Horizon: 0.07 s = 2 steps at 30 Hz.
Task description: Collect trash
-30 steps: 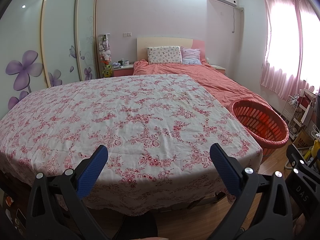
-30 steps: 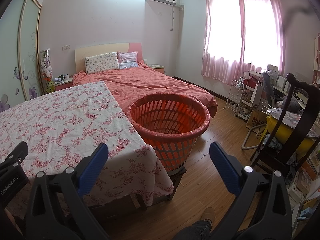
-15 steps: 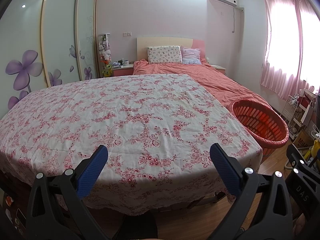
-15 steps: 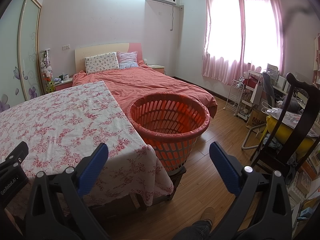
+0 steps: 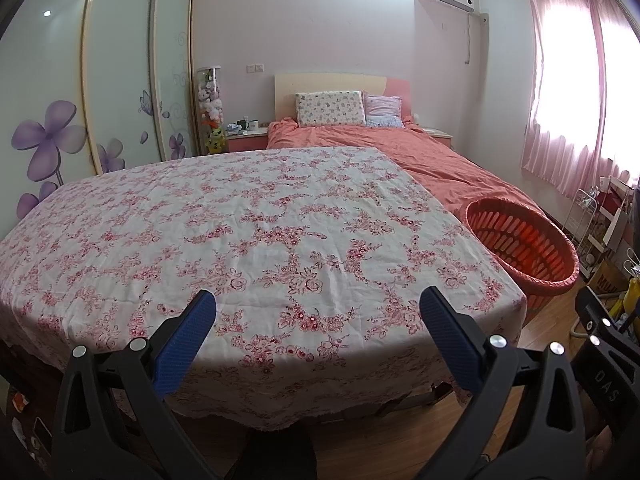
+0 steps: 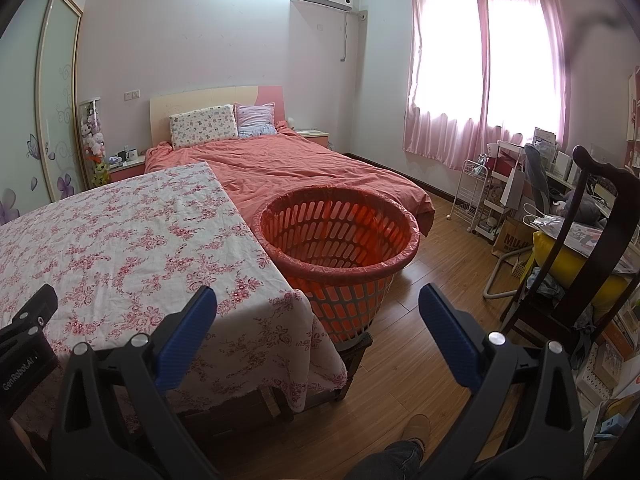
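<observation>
Nothing has moved since the earlier pictures; both claws hang just where they were.

From the left wrist, the left gripper (image 5: 316,312) is wide open and holds nothing. It hangs over the near edge of the table (image 5: 248,240), which wears a cloth with red flowers. No trash shows on the cloth. The orange basket (image 5: 520,240) with its red liner stands just beside the table's right side. Behind is a bed (image 5: 420,156) with an orange cover, and a tall wardrobe (image 5: 100,92) with purple flowers on the left.

From the right wrist, the right gripper (image 6: 318,312) is wide open too, and empty. The basket (image 6: 340,248) sits on a low stand between the table and the bed, and looks empty inside. A dark chair (image 6: 592,248) and a white cart (image 6: 480,196) stand off to the right, well apart. A shoe (image 6: 416,428) shows on the wood floor below.

I think the job is either at its very start or all done, since no trash is in sight. The next move would be to look around for something to pick up. Nothing blocks the way to the basket.
</observation>
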Tool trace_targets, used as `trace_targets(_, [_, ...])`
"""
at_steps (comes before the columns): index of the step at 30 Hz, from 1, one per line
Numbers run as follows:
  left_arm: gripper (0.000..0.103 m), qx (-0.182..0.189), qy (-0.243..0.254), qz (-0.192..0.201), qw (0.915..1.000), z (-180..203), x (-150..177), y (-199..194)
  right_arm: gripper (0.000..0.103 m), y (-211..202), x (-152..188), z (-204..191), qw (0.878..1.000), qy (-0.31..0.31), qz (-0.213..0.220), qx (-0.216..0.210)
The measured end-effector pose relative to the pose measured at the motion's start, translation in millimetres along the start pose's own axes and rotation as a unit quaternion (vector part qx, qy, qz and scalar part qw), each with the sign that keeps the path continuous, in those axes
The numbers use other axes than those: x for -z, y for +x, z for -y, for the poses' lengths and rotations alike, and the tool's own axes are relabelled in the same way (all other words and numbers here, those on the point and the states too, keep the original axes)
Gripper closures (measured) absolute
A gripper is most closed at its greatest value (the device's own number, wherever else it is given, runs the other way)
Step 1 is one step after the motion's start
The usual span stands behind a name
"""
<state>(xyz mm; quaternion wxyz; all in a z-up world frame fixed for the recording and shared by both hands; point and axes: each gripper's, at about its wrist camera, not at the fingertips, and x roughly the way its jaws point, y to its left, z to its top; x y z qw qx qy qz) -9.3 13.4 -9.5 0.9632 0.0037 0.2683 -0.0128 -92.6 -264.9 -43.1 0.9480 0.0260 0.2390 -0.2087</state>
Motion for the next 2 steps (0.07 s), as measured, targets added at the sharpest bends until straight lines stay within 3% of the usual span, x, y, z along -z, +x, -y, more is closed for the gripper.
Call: trace_targets(2, [0.003,0.000,0.000,0.000,1.0000,0.0,0.0,-0.1,0.004,0.0,0.0,0.0,1.000,0.000,0.000,0.000])
